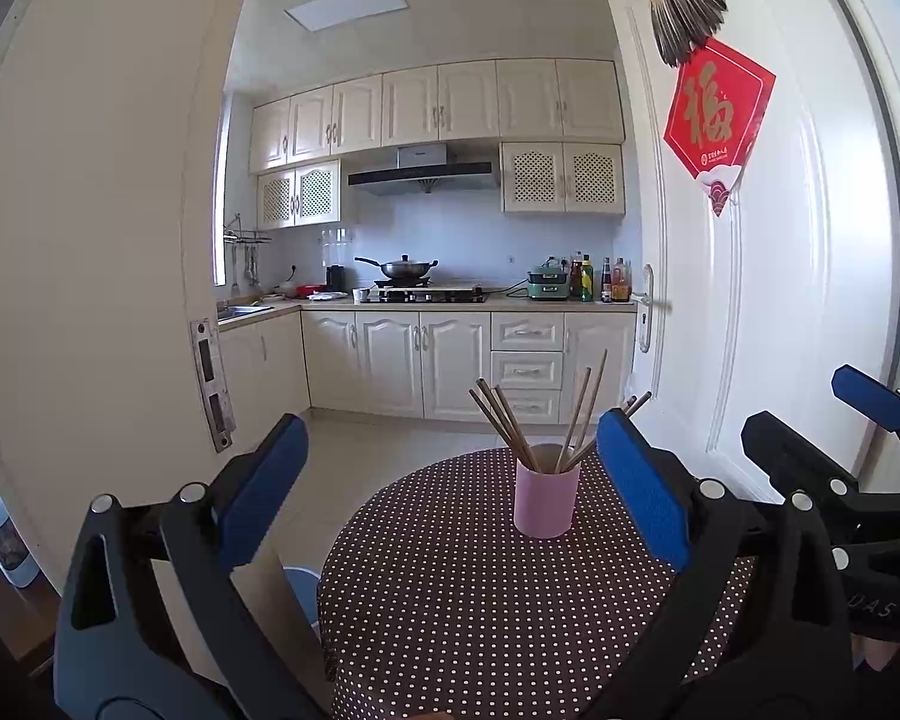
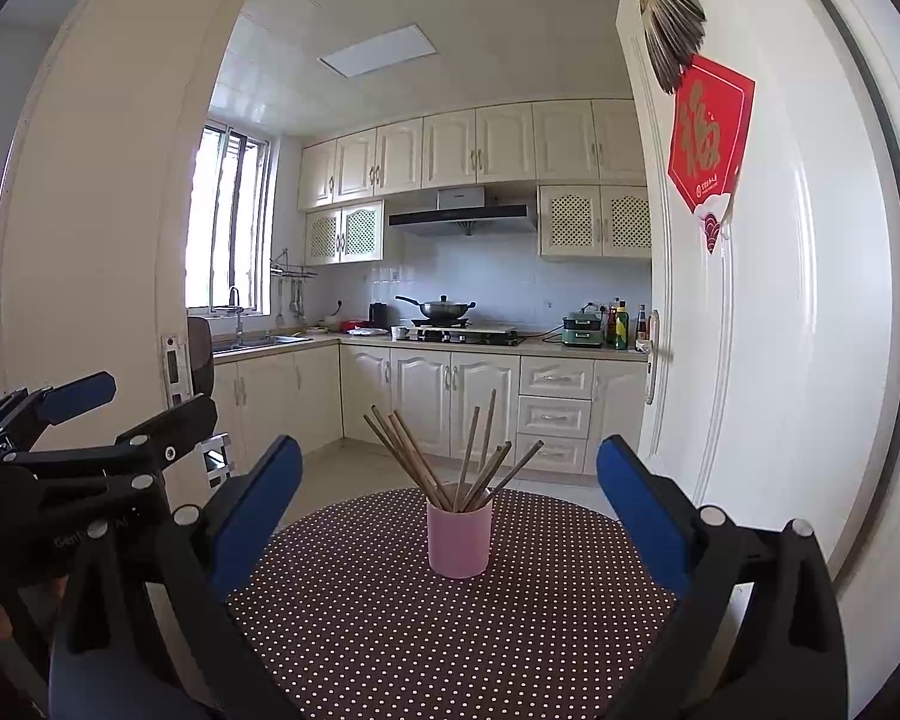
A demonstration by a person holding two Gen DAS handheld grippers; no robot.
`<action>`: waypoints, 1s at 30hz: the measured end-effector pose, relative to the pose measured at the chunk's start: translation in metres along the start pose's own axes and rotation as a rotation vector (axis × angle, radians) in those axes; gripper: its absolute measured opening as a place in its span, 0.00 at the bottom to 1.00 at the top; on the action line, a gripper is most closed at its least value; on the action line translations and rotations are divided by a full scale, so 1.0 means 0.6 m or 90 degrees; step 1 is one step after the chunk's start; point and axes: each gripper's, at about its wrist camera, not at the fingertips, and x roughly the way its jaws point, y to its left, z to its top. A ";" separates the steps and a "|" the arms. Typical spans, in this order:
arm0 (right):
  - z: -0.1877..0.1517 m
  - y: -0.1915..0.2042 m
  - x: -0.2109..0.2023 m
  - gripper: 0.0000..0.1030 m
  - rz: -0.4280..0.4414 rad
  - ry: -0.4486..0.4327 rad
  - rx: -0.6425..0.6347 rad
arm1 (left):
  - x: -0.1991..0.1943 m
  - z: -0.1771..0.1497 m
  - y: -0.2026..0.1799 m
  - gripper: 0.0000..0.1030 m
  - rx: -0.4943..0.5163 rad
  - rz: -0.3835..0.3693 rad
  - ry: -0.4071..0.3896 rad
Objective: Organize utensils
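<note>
A pink cup (image 1: 546, 501) (image 2: 459, 540) stands upright on the round table with the brown dotted cloth (image 1: 450, 612) (image 2: 450, 630). Several wooden chopsticks (image 1: 507, 426) (image 2: 414, 456) stick out of it, fanned apart. My left gripper (image 1: 453, 486) is open and empty, hovering above the table's near side, with the cup just in front of its right finger. My right gripper (image 2: 450, 510) is also open and empty, with the cup centred beyond its fingers. Each view shows the other gripper at its side: the right gripper (image 1: 822, 420) and the left gripper (image 2: 126, 408).
An open white door (image 1: 780, 300) (image 2: 780, 330) with a red paper decoration stands close on the right of the table. A door frame (image 1: 120, 270) is on the left. Beyond lies a kitchen with cream cabinets (image 1: 426, 354). A pale blue bottle (image 1: 3, 540) sits at far left.
</note>
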 end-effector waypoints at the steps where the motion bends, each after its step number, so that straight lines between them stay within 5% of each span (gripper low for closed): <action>1: 0.000 0.000 0.000 0.92 0.001 0.000 0.000 | 0.000 0.000 0.000 0.92 0.000 0.000 0.000; 30: -0.004 -0.009 -0.007 0.92 0.003 0.003 0.008 | -0.012 0.000 -0.006 0.92 0.008 0.010 -0.011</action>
